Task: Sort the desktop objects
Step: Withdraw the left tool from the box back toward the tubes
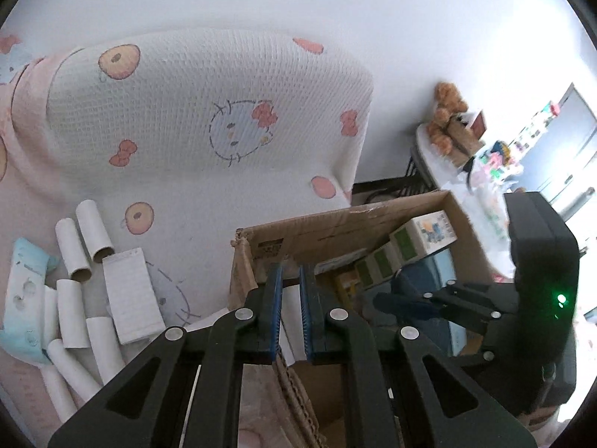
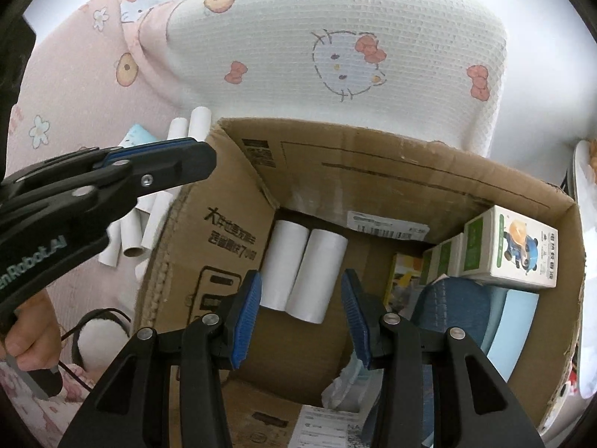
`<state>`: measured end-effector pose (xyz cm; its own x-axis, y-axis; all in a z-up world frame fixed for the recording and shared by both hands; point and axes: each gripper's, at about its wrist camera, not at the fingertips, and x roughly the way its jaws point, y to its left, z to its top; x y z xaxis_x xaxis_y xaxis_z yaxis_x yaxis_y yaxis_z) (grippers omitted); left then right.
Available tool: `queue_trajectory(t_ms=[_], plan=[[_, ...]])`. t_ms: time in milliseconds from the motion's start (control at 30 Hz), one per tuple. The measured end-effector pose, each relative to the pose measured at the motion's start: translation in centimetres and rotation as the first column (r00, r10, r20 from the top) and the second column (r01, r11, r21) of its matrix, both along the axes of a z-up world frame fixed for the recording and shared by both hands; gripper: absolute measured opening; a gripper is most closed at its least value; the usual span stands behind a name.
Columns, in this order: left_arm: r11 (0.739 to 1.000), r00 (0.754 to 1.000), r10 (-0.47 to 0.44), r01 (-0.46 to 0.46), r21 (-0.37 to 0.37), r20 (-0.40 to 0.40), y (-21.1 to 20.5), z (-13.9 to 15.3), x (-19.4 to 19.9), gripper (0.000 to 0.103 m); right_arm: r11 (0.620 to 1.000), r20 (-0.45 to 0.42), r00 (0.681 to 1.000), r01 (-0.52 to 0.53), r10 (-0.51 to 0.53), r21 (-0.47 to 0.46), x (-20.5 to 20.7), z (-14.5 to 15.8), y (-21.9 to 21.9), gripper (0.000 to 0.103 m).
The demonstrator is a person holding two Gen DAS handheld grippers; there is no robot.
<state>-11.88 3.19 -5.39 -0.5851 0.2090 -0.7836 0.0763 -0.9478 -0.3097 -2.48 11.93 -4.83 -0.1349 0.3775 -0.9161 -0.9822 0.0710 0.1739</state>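
Left gripper [image 1: 290,280] tilted down at the near-left wall of the open brown cardboard box [image 2: 373,156], jaws narrow, empty, right gripper [image 2: 300,291] angled steeply into it, jaws slightly apart, empty, two white paper tubes [image 2: 302,272] on its floor.

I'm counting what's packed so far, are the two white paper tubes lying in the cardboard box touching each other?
Touching. The right wrist view shows the left tube and the right tube lying side by side on the floor of the cardboard box, their long sides pressed together with no gap.

Cardboard box [image 2: 373,186] open on top; two white rolls [image 2: 306,272] and cartons [image 2: 522,254] crowd floor, middle bare.
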Motion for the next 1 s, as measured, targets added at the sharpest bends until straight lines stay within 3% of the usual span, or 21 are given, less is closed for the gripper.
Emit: queue_trajectory(t_ms=[133,267,433,567,733,867,1000], plan=[[0.999,1.000,0.020,-0.020,0.042,-0.011,-2.8,0.4,1.6,0.011,0.999,-0.001,1.000,-0.017,0.017,0.046,-1.1,1.8,0.7,0.041],[0.985,0.985,0.173,-0.172,0.025,-0.027,-7.6,0.5,4.3,0.011,0.985,0.018,0.995,-0.104,0.103,0.139,-3.7,5.2,2.2,0.041],[0.928,0.928,0.371,-0.369,0.048,-0.042,-13.3,-0.2,9.2,0.011,0.960,0.078,0.977,-0.209,0.198,0.186,-6.8,6.9,4.0,0.046],[0.871,0.873,0.487,-0.482,0.095,-0.030,-16.7,-1.3,12.4,0.011,0.946,0.117,0.956,-0.284,0.268,0.155,-9.0,6.6,5.5,0.047],[0.832,0.841,0.540,-0.533,0.150,-0.007,-18.8,-2.4,15.1,0.011,0.924,0.104,0.927,-0.369,0.360,0.101,-10.9,7.5,7.0,0.047],[0.828,0.832,0.553,-0.546,0.124,-0.028,-19.6,-3.3,16.2,0.011,0.894,0.160,0.887,-0.445,0.433,0.052,-12.6,8.4,9.0,0.047],[0.846,0.846,0.531,-0.526,0.090,-0.050,-20.0,-5.1,15.8,0.011,0.874,0.148,0.864,-0.485,0.481,-0.009,-13.7,9.2,11.2,0.047]])
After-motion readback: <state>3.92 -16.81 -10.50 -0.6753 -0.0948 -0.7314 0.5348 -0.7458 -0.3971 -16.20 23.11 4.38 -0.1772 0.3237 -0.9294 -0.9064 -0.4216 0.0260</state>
